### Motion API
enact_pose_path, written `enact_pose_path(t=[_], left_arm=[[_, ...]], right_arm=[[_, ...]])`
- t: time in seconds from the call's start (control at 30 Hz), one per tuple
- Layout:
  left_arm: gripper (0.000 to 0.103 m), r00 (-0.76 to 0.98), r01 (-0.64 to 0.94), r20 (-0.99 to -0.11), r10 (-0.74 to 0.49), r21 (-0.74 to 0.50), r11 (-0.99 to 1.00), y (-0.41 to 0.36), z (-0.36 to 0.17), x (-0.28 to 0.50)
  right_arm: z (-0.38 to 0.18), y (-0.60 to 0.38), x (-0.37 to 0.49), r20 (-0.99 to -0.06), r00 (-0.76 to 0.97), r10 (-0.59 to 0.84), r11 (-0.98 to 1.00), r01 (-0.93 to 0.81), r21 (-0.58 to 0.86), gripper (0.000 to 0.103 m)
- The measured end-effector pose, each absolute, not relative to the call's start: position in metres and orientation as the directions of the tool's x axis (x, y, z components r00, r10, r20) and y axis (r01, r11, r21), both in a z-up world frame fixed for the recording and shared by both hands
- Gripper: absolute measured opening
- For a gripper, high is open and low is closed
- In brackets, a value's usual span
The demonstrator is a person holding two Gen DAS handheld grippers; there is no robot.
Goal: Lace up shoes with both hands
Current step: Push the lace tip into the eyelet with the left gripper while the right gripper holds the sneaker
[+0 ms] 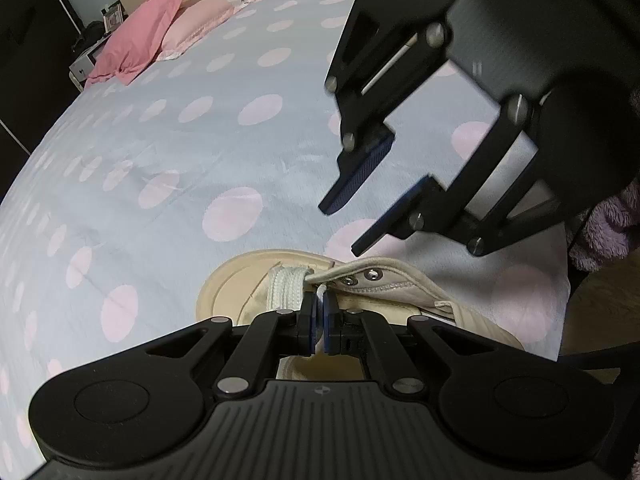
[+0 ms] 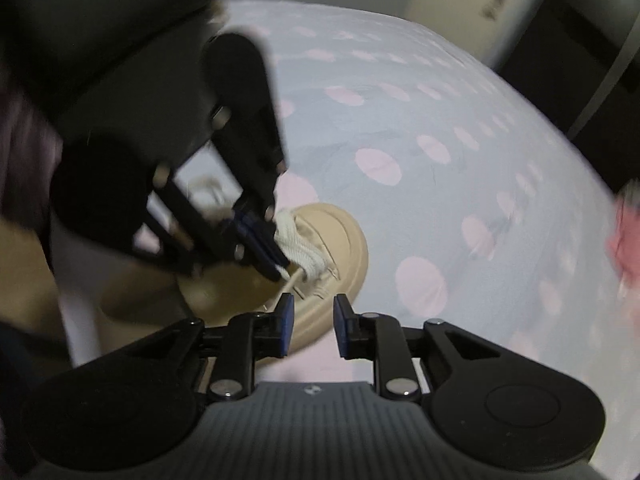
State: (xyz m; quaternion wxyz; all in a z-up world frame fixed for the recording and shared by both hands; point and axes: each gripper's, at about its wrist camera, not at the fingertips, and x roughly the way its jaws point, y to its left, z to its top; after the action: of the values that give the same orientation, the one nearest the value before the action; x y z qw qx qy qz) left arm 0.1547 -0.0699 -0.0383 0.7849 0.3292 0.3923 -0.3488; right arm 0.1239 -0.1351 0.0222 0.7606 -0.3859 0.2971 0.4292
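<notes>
A: On a pale blue bedspread with pink polka dots, a beige canvas sneaker with a rubber toe cap lies at six o'clock in the left wrist view. The left tool is clenched on the tip of a white woven shoelace. The right tool, at two o'clock above the metal eyelets, hangs released with nothing between its pads.

B: The risk?

A: With only one tool gripping, a tug could drag the light shoe across the bed, or the lace tip could slip out before it is handed over.

B: And the other camera?

A: It shows the bunched lace at the toe from the side, though blurred; the pink pillows appear clearly only from the left wrist.
</notes>
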Motion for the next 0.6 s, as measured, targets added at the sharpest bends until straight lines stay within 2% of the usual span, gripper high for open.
enact_pose_path(t=[0.13,0.3,0.6], left_arm=[[0.001,0.45,0.808,-0.845,-0.289,0.247,0.536,-0.071,-0.039,0.156],[0.001,0.451,0.808,-0.843,-0.292,0.247,0.535,-0.072,-0.039,0.159],[0.001,0.448,0.808,-0.843,-0.298,0.239,0.539,-0.071,-0.04,0.157]], right_arm=[[0.002,-0.127,0.113,-0.764,0.514,0.391,0.173,-0.856,-0.487,0.021],[-0.007,-0.124,0.108,-0.759,0.493,0.426,0.086,-0.857,-0.508,0.018],[-0.016,-0.119,0.107,-0.75,0.5,0.434,0.032,-0.84,-0.542,0.004]])
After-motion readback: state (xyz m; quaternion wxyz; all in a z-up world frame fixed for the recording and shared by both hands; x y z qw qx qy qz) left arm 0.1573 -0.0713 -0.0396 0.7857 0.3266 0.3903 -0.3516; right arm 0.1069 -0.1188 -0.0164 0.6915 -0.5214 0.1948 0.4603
